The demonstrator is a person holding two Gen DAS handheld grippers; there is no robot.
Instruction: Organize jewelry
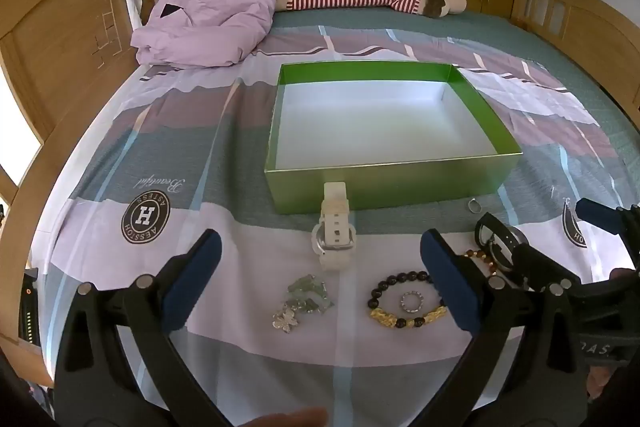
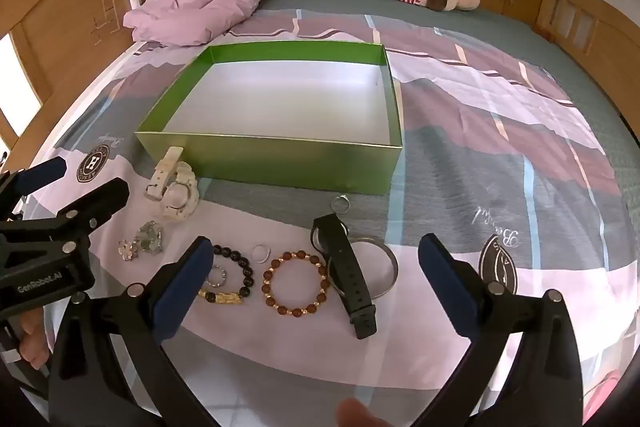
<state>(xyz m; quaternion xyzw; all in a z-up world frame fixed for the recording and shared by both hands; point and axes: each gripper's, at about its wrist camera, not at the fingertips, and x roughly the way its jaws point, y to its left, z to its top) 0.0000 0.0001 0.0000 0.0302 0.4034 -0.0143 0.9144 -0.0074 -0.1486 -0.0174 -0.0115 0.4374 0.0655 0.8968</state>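
1. Left wrist view: the left gripper (image 1: 320, 279) hangs over the bedspread (image 1: 120, 155) with its jaws spread wide and nothing between the pads. Below it lie the white watch (image 1: 333, 237), a cluster of silver brooches (image 1: 304, 301) and a dark-bead bracelet with gold charms (image 1: 404, 301), a small beaded ring (image 1: 412, 301) lying inside its loop.
2. The green box (image 1: 384, 183) stands just beyond the watch, empty, its white floor bare; the watch's far strap end touches or nearly touches the box's near wall.
3. The white watch's long axis runs away from the camera, strap pointing at the box.
4. Right wrist view: the right gripper (image 2: 316, 279) is likewise fully parted and holds nothing. Under it sit the amber-bead bracelet (image 2: 295, 283), the black watch (image 2: 344, 267), a silver bangle (image 2: 384, 267) partly beneath that watch, and two plain rings (image 2: 262, 253) (image 2: 341, 203).
5. The black watch lies on a slant, its strap running towards the camera and rightward, its face end towards the green box (image 2: 280, 163).
6. Judgement: sorting has not begun, as no piece is in the box. The next move calls for lowering one claw over a single piece, closing across its narrow side, then carrying it into the box.
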